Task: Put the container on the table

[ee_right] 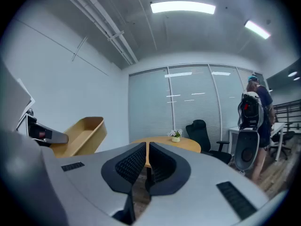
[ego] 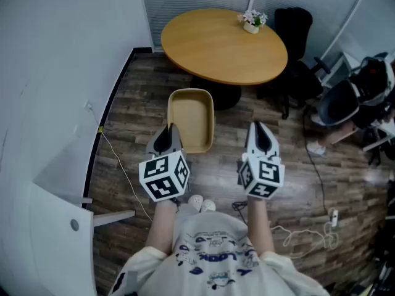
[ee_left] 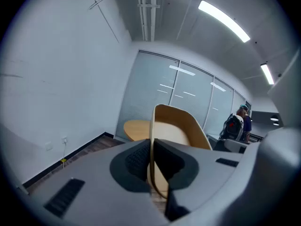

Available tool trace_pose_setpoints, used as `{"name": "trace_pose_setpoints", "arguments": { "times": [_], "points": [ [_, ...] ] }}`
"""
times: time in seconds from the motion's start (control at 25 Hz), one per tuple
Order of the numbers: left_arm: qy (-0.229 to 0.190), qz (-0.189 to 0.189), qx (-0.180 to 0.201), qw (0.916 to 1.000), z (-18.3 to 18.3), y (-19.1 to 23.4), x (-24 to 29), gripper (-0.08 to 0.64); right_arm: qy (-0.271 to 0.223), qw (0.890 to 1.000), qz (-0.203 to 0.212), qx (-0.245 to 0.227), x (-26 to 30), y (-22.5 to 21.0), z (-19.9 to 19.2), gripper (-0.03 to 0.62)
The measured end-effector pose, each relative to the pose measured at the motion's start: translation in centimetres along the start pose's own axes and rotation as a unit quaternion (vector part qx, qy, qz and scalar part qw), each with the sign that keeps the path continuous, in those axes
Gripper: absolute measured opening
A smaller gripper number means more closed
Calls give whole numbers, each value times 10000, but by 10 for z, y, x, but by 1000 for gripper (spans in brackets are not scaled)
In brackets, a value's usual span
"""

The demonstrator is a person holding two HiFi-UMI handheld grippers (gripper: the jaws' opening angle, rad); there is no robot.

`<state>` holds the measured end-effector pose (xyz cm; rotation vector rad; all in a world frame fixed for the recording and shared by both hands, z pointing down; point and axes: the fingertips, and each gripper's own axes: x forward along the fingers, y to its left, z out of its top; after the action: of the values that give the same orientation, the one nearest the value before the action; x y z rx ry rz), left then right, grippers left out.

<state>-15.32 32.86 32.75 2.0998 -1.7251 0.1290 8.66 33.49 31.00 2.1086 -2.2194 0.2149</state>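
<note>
Round wooden table ahead; left gripper clamps tan plastic container mid-carry (right gripper closed, empty); next, lower it there.

A round wooden worktop on a dark pedestal stands on a floor of dark wood planks. A small pot of white flowers sits near the worktop's far edge. Left of the worktop, a plain white wall meets the floor at a black baseboard, and a thin cable trails beside it. Behind the worktop runs a glass partition with lowered blinds. A black office chair stands just right of the worktop. Above it, strip lights glow on a grey ceiling crossed by pipes.
</note>
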Motion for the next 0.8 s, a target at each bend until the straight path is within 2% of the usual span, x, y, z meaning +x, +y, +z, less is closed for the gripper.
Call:
{"name": "trace_pose_setpoints", "arguments": {
  "times": [0.44, 0.8],
  "points": [
    [0, 14, 5, 10000, 3, -6, 18, 18, -8, 10000, 1, -8, 18, -13, -2, 21],
    [78, 130, -37, 9999, -13, -15, 24, 18, -11, 10000, 66, -16, 24, -28, -10, 22]
  ]
}}
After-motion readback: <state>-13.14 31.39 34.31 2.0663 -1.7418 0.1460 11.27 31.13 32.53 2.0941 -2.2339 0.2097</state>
